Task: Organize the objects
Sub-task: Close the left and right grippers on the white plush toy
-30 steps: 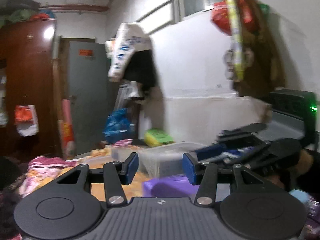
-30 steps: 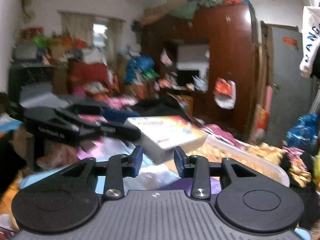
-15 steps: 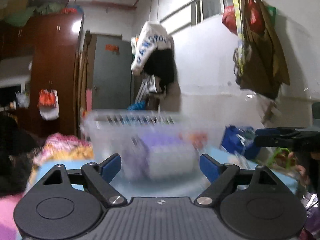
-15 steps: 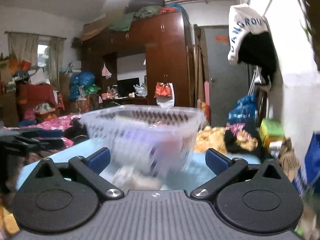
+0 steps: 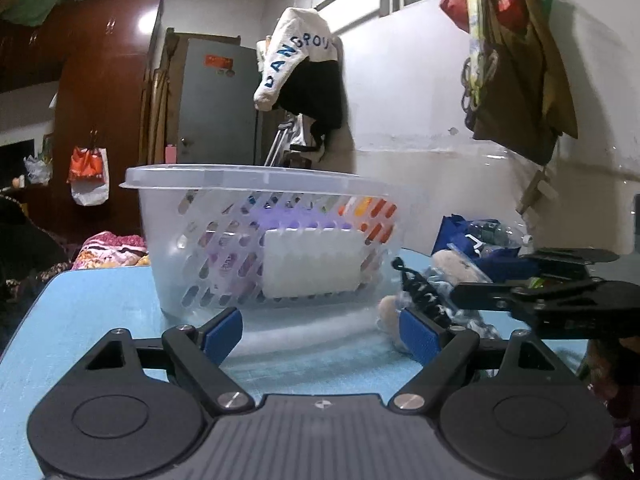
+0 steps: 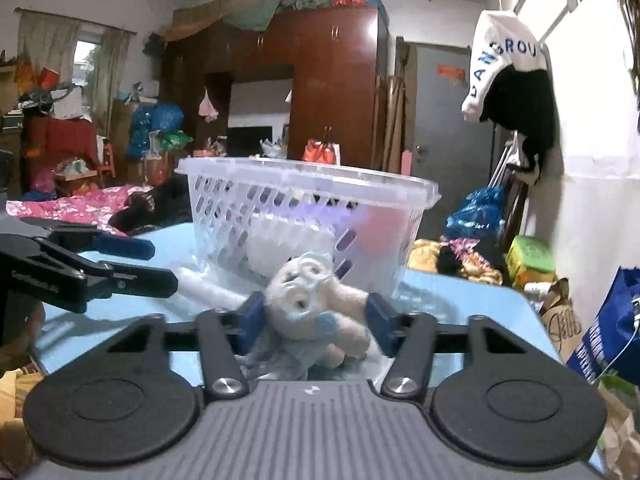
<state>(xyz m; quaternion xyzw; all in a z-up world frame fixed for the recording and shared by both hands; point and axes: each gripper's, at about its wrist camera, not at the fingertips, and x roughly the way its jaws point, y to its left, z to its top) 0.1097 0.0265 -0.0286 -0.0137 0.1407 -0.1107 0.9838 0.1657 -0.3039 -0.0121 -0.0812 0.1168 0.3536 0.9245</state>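
The left gripper point(image 5: 321, 332) was held level, its blue pads wide apart with nothing between them. The right gripper point(image 6: 315, 322) was also level, jaws partly closed, both pads pressing something soft.

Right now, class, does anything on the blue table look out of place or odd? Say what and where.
Yes: a plush toy lies slumped on the blue table in front of the clear basket, while other items sit inside. The right gripper brackets it; contact is unclear. The left gripper is open and empty.

Plush toy point(image 6: 316, 308) between right gripper point(image 6: 316, 322) fingers; clear basket point(image 6: 304, 184) just behind, on blue table point(image 6: 472, 300)
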